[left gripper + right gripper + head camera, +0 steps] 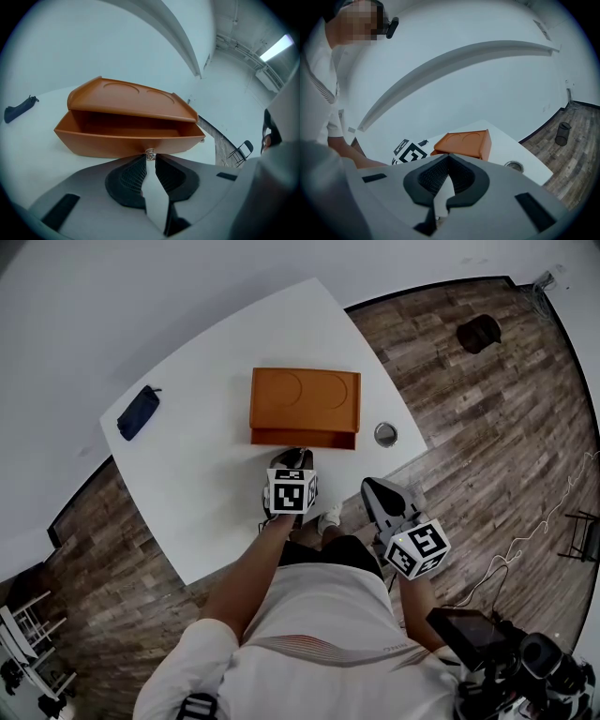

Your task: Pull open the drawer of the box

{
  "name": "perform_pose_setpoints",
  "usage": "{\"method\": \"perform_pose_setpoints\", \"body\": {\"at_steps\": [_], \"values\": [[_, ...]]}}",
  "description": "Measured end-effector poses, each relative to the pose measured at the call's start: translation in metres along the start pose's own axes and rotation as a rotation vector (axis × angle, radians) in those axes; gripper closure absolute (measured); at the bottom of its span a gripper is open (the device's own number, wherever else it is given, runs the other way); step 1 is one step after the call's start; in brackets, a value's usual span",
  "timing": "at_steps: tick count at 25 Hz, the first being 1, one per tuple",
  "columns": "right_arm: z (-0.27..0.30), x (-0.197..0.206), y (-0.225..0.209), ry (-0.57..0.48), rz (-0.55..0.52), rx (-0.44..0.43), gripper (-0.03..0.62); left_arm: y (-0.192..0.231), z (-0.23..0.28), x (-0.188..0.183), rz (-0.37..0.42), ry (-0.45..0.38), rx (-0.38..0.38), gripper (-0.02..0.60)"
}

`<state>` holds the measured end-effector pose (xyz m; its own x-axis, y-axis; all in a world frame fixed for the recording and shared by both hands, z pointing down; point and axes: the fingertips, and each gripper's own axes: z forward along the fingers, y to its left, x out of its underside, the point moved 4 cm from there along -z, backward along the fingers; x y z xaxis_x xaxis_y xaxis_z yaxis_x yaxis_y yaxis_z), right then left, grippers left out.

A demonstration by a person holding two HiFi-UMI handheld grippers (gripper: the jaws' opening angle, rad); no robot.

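- The left claw (150, 157) is pinched narrow on the small silver knob (150, 153) at the middle of the drawer front, with only its tips on the metal.
- The orange plastic box (305, 397) with two round recesses in its lid sits mid-way across the white tabletop (206, 465). Its orange drawer (126, 139) is already partly out toward the person, and the inside looks empty.
- The step in hand, as I read it, is the pull itself: draw the knob straight back along the line the drawer slides, level with the tabletop.
- This grip is a thin one. The knob is small and sits right at the fingertips, so squeeze firmly and pull smoothly, because a jerk could pop it free.
- Watch the box body! It looks light and nothing is bracing it, so it may slide along with the drawer instead of letting it run out.
- The right claw (372, 486) hangs just off the tabletop's near edge, its jaws closed together on nothing. It could press down on the lid if the box creeps.
- Pull without twisting, since a skewed pull could bind the drawer in its slot.
- The small round metal tin (385, 434) sits near the box's right corner and the dark blue pouch (138, 412) lies well apart at the left. Neither is in the drawer's way.
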<state>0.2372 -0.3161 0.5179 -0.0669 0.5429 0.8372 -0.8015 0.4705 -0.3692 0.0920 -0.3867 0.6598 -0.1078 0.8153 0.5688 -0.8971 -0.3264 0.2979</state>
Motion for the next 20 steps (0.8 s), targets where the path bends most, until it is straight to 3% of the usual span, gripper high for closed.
{"method": "perform_pose_setpoints", "body": {"at_steps": [20], "values": [[-0.006,0.01,0.002,0.01,-0.007,-0.018,0.595,-0.008,-0.025,0.045,-0.032,0.012,-0.009,0.511]]}}
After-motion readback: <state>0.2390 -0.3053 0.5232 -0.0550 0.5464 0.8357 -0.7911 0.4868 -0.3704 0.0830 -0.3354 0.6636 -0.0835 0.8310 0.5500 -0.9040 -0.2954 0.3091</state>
